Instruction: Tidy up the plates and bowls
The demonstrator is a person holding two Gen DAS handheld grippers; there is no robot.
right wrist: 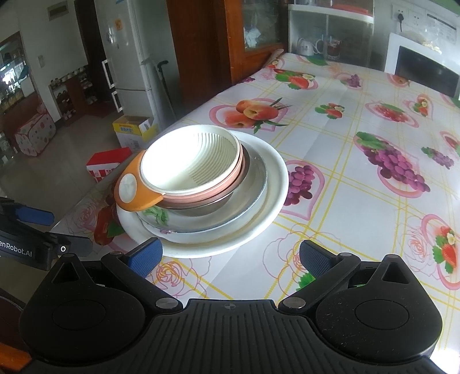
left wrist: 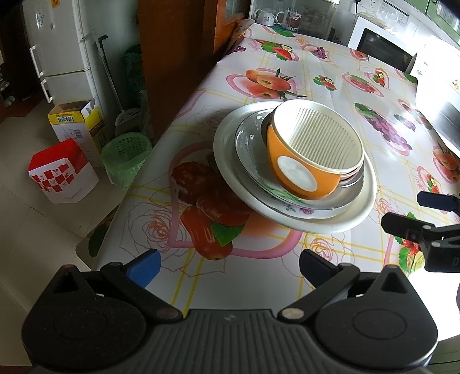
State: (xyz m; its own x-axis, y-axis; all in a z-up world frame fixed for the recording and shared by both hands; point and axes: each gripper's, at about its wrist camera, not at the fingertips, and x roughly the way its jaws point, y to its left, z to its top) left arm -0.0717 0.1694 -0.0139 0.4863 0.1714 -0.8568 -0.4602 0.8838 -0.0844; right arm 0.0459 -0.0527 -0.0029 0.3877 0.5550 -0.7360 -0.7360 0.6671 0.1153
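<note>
A stack of dishes stands on the fruit-print tablecloth [left wrist: 330,72] near the table's left edge. At the bottom is a large white plate [left wrist: 339,224], with a flowered plate [left wrist: 302,208] and a metal plate [left wrist: 250,141] on it. On top an orange bowl [left wrist: 299,175] with a ribbed white inside sits tilted in another bowl. In the right wrist view the stack shows as the white plate [right wrist: 270,207], a pink-brown bowl [right wrist: 230,187] and the orange bowl [right wrist: 132,192]. My left gripper [left wrist: 230,269] is open and empty in front of the stack. My right gripper [right wrist: 231,257] is open and empty, just right of it.
The table's left edge drops to the floor, where a green basket [left wrist: 126,156], a red-white box [left wrist: 61,175] and a yellow carton [left wrist: 76,123] stand. A microwave [left wrist: 385,50] and cups [left wrist: 267,17] are at the table's far end. A fridge [right wrist: 129,54] stands behind.
</note>
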